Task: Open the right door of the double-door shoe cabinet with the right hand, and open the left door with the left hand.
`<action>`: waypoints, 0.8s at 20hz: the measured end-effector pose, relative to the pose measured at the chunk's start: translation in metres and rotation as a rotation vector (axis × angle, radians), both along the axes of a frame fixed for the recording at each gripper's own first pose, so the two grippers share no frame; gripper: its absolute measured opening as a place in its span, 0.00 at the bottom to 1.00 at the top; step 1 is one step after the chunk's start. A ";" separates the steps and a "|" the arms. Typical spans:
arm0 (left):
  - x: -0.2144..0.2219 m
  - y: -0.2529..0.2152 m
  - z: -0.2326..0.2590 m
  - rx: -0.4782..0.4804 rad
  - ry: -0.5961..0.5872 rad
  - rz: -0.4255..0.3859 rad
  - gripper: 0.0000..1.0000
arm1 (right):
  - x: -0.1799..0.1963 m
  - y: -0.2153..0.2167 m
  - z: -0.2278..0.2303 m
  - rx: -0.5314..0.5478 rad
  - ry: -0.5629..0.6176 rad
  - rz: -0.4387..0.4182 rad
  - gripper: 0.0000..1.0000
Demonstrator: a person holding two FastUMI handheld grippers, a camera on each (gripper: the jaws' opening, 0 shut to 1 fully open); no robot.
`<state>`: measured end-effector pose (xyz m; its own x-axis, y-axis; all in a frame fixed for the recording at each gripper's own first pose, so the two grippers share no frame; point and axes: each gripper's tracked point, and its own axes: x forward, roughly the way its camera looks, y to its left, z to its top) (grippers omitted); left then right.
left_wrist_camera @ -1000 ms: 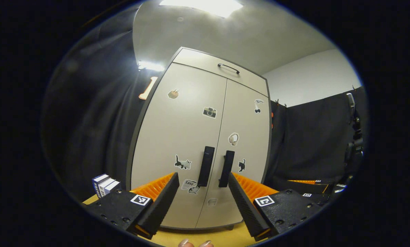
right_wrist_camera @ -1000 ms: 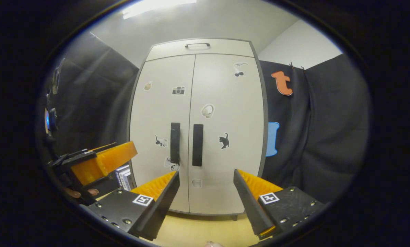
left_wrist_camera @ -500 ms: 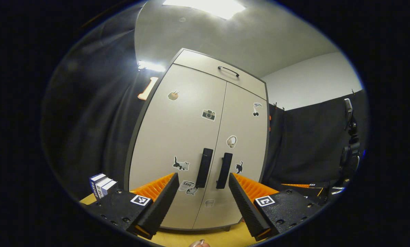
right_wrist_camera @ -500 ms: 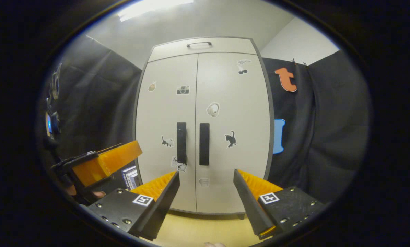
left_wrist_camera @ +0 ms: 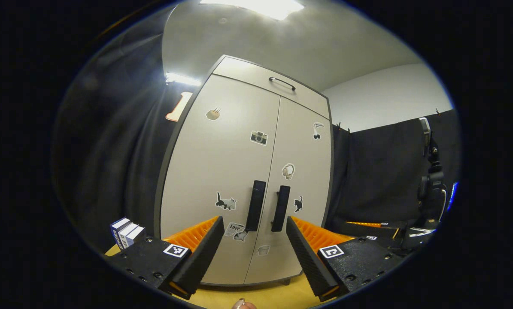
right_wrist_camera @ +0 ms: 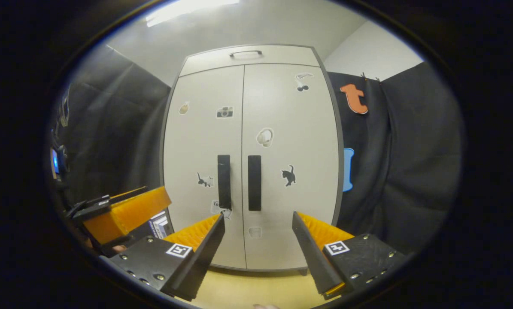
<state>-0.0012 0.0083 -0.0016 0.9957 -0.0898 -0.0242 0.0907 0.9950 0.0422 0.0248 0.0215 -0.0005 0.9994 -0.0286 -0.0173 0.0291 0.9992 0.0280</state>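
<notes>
We see the right gripper spread wide and empty, short of the tall pale grey double-door shoe cabinet, aimed at its black vertical bar right handle. The left gripper is also wide, holding nothing, framing the black left handle. Both doors look closed. Risk as we judge it: the handles sit just beside each other, so drifting sideways could clamp the wrong one.

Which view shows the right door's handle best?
The right gripper view: the right door's handle faces the camera squarely, between the open right gripper fingers. The left gripper view shows it obliquely, lower and smaller.
</notes>
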 end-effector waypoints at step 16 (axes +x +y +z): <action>0.032 0.011 -0.019 0.027 0.026 0.039 0.95 | 0.166 0.001 -0.013 -0.060 0.009 0.003 0.94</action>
<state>0.0311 0.0195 -0.0205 0.9974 -0.0497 -0.0516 0.0531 0.9963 0.0676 0.1905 0.0225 -0.0138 0.9993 -0.0267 -0.0249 0.0258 0.9991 -0.0326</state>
